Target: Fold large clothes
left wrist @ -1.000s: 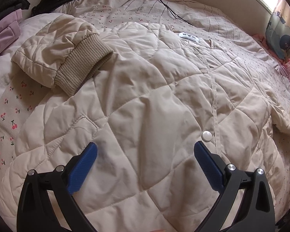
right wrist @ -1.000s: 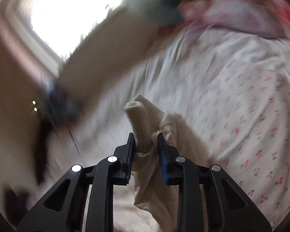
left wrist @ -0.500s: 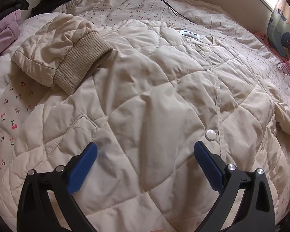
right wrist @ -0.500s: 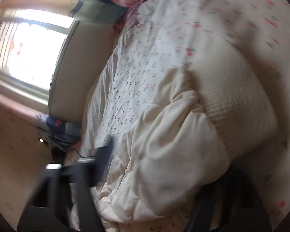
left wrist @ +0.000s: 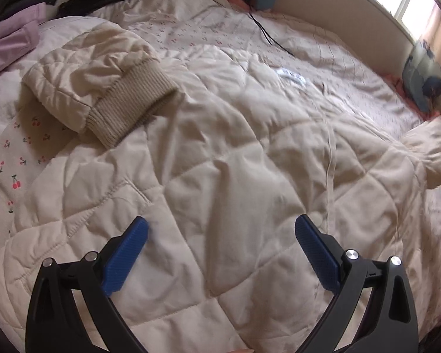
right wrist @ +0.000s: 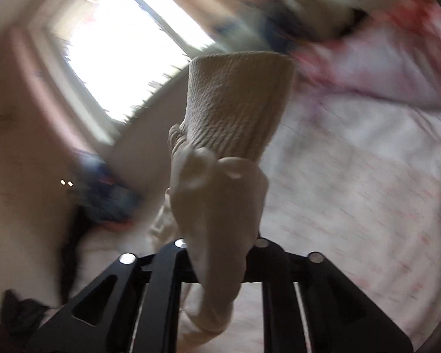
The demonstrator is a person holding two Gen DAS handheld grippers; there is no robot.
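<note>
A cream quilted jacket (left wrist: 235, 158) lies spread flat on the bed. Its left sleeve (left wrist: 94, 79) is folded in over the body, with the ribbed cuff (left wrist: 132, 103) pointing right. My left gripper (left wrist: 220, 241) is open and empty, hovering over the jacket's lower front. My right gripper (right wrist: 220, 250) is shut on the jacket's right sleeve (right wrist: 217, 214) and holds it up in the air, the ribbed cuff (right wrist: 238, 103) sticking up past the jaws. In the left wrist view that lifted sleeve (left wrist: 432, 153) shows blurred at the right edge.
The bed has a cherry-print cover (left wrist: 17, 158). Lilac and dark clothes (left wrist: 8, 38) lie at the far left. A black cable (left wrist: 267, 35) runs across the cover beyond the jacket. A headboard (left wrist: 338, 14), a bright window (right wrist: 117, 47) and a pillow (left wrist: 426, 82) are at the far side.
My right gripper has swung the sleeve up off the bed, its view blurred by motion. The left gripper has drifted slightly over the jacket and stays open.
</note>
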